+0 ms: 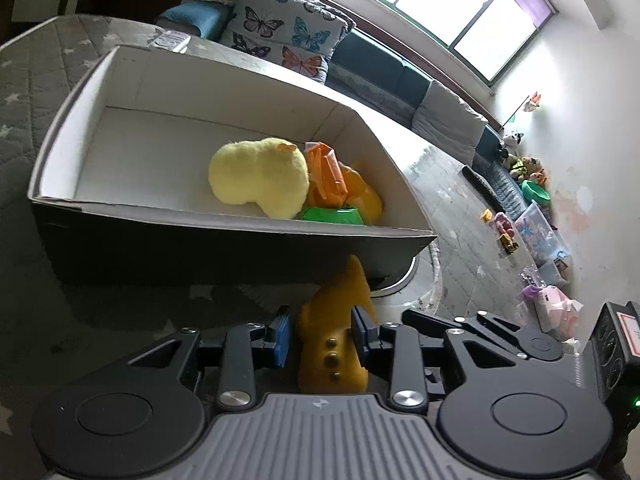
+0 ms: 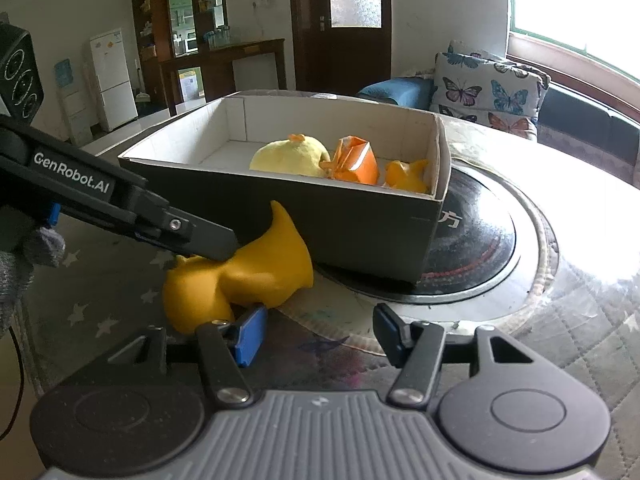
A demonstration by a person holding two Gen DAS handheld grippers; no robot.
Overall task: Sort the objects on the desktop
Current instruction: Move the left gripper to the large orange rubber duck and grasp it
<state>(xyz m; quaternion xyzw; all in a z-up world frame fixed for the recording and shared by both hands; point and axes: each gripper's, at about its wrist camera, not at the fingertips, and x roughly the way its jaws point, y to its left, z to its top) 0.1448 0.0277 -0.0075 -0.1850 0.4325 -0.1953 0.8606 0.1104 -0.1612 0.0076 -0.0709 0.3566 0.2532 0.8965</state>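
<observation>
A yellow toy saxophone (image 1: 332, 340) lies on the star-patterned tablecloth just in front of the dark cardboard box (image 1: 200, 240). My left gripper (image 1: 322, 322) straddles it. The jaws stand open, with a thin gap between the left blue pad and the toy. In the right wrist view one of its fingers (image 2: 200, 236) lies across the toy saxophone (image 2: 248, 276). My right gripper (image 2: 320, 336) hovers open over the cloth with nothing between its pads, its left pad close to the toy's lower end. The box (image 2: 340, 224) holds a yellow plush chick (image 1: 256, 178), orange toys (image 1: 332, 176) and a green piece (image 1: 332, 215).
The box's right end rests on a round black hotplate (image 2: 472, 240) set in the table. A remote (image 1: 172, 40) lies at the table's far edge. A butterfly cushion (image 2: 488, 88) and sofa stand behind. A gloved hand (image 2: 24, 264) holds the left gripper.
</observation>
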